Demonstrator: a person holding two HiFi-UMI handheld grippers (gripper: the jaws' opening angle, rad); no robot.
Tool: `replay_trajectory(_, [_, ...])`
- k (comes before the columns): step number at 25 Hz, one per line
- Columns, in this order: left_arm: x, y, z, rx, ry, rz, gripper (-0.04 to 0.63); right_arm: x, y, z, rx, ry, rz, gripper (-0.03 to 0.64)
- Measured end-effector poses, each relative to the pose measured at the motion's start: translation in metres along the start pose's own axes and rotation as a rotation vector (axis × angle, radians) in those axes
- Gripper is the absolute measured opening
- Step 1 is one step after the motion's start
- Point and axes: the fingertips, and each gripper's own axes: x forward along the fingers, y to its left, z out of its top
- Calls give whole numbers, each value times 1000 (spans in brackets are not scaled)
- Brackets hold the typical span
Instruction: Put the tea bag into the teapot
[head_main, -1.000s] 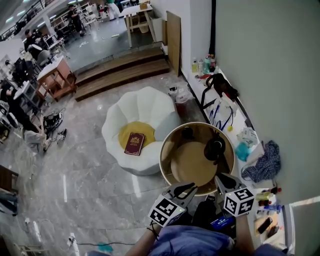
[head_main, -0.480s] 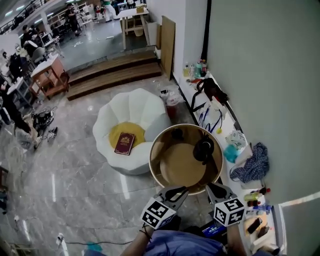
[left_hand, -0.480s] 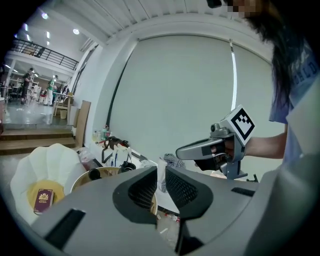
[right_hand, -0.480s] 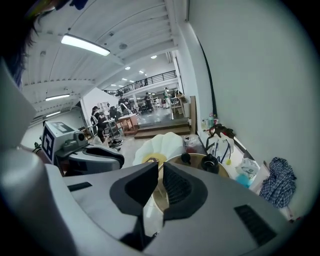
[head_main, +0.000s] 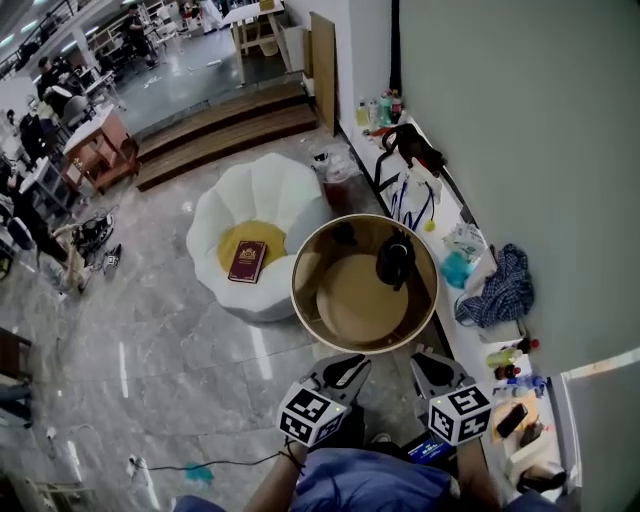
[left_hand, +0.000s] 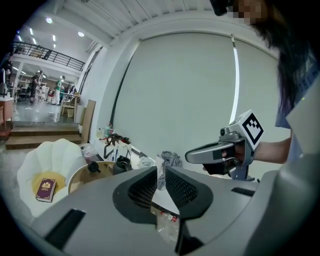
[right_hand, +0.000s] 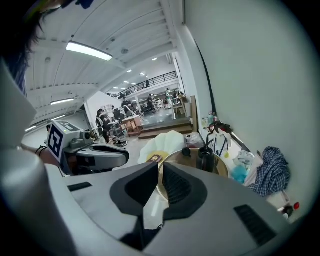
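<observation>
Worryingly, with left gripper (head_main: 350, 367) fingers slightly parted, right gripper (head_main: 430, 364) fingers closing on nothing, and the teapot (head_main: 395, 262) well beyond both, no tea bag is discernible, so any grab could miss it.

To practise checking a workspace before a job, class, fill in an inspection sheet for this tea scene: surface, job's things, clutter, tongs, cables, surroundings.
Surface: round wooden tray, raised rim, mostly bare.
Job's things: dark teapot on the tray's right side; tea bag: nothing seen.
Clutter: checked cloth and bottles on the wall ledge.
Tongs: left tongs slightly apart, empty; right tongs closing, nothing between them.
Cables: cords on the ledge; floor cable at lower left.
Surroundings: white petal-shaped seat holding a red book; people at distant desks.
</observation>
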Motion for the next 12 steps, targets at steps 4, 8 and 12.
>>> replay_trajectory(4, [-5,-38,-7,21,12,0,49,-31,-2,-12,-6,-22,7,40])
replay_trajectory(8, [-15,-69,-11,45,6,18,49,-62,4,-22,-20,-56,17,40])
replay_trajectory(12, [-23,-100,-13,65,-9,28,49,-95,9,-32,-27,-90,14,35])
